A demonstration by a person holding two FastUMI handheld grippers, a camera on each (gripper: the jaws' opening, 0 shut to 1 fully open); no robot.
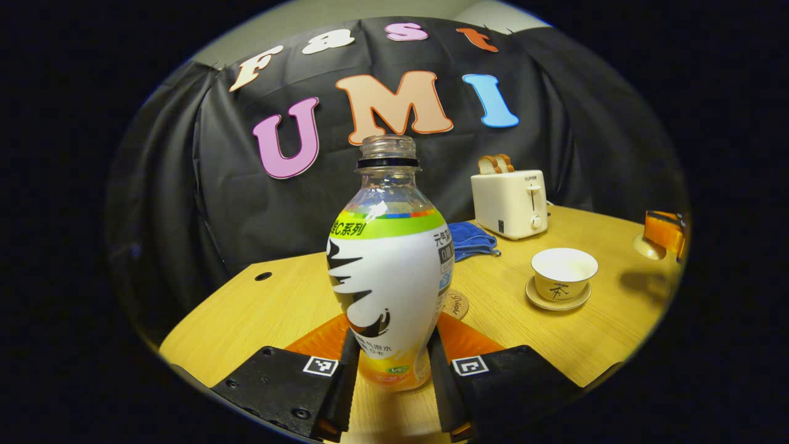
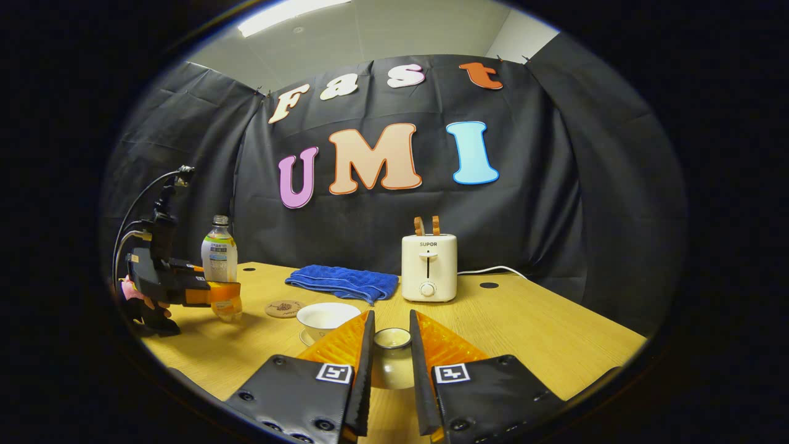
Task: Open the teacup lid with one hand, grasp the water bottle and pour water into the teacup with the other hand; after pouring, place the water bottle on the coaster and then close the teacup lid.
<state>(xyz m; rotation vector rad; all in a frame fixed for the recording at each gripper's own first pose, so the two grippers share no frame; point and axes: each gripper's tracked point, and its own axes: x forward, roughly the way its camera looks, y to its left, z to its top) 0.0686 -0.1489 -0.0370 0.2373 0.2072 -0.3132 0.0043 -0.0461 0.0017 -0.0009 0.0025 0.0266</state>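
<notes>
- Clear plastic makes up the water bottle (image 1: 389, 265), which stands upright and capless with a white, green and yellow label; in the left gripper view the left claw (image 1: 389, 370) is clenched on its lower body, one finger pressing each side.
- From the right gripper view the same bottle (image 2: 220, 262) shows at the far left of the table (image 2: 542, 333), gripped by the left claw (image 2: 216, 295) with a hand (image 2: 138, 302) behind it.
- Just behind and to the right of the bottle lies a round coaster (image 1: 456, 304), bare on the wood.
- Further right sits the teacup (image 1: 563, 272) on its saucer (image 1: 558, 300), uncovered, its inside pale.
- The right claw (image 2: 391, 364) grasps the teacup lid (image 2: 392, 354) between its fingers, lid held just to the right of the open teacup (image 2: 327, 317).
- A white toaster (image 2: 429, 267) with two bread slices stands near the back of the table, and a folded blue towel (image 2: 344, 282) lies to its left.
</notes>
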